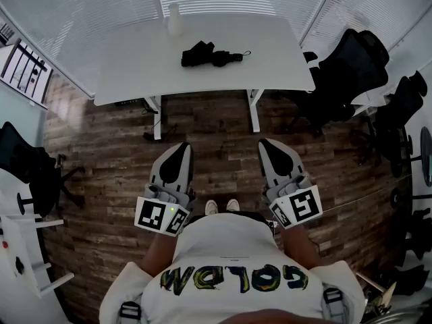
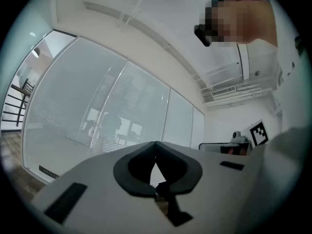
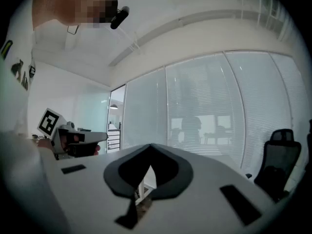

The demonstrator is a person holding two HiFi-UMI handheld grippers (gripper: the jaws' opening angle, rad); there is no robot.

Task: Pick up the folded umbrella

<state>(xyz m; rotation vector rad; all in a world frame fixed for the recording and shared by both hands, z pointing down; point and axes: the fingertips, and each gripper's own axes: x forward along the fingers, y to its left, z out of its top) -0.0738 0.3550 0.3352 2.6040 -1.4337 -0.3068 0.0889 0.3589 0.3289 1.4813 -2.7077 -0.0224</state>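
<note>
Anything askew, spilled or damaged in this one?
Nothing stands out. The umbrella lies folded on the table, with a white container upright behind it and nothing spilled. The left gripper and right gripper are shut and empty, over the floor short of the table.

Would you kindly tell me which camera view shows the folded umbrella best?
The head view: the folded umbrella lies whole on the white table. Neither gripper view shows it, only window blinds.

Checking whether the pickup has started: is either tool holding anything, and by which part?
Nothing is held. The left tool and right tool are both shut and empty; the folded umbrella lies untouched on the table.
</note>
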